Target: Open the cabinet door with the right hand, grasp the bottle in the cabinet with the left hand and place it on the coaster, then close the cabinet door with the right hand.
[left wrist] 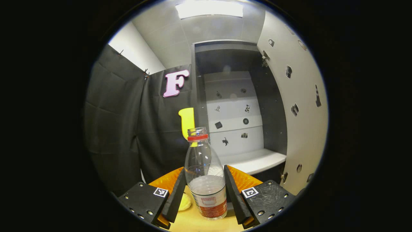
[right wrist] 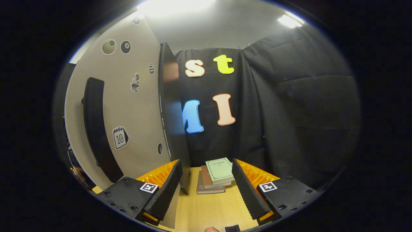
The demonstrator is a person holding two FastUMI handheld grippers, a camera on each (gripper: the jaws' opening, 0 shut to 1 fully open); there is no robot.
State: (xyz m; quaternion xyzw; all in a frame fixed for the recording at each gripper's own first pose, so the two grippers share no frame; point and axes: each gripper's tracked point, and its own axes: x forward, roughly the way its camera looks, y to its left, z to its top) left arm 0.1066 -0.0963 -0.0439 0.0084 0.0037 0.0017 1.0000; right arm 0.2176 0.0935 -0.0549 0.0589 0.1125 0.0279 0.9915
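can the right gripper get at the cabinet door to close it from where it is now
Probably yes. In the right gripper view the open cabinet door stands just left of the right gripper, its edge near the left finger, with nothing between them. The jaws are open and empty; the stack of books lies ahead, off the door's side.

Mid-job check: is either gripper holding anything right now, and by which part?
The left gripper holds the clear plastic bottle with the red neck ring by its lower body, around the label. The right gripper is open, holding nothing.
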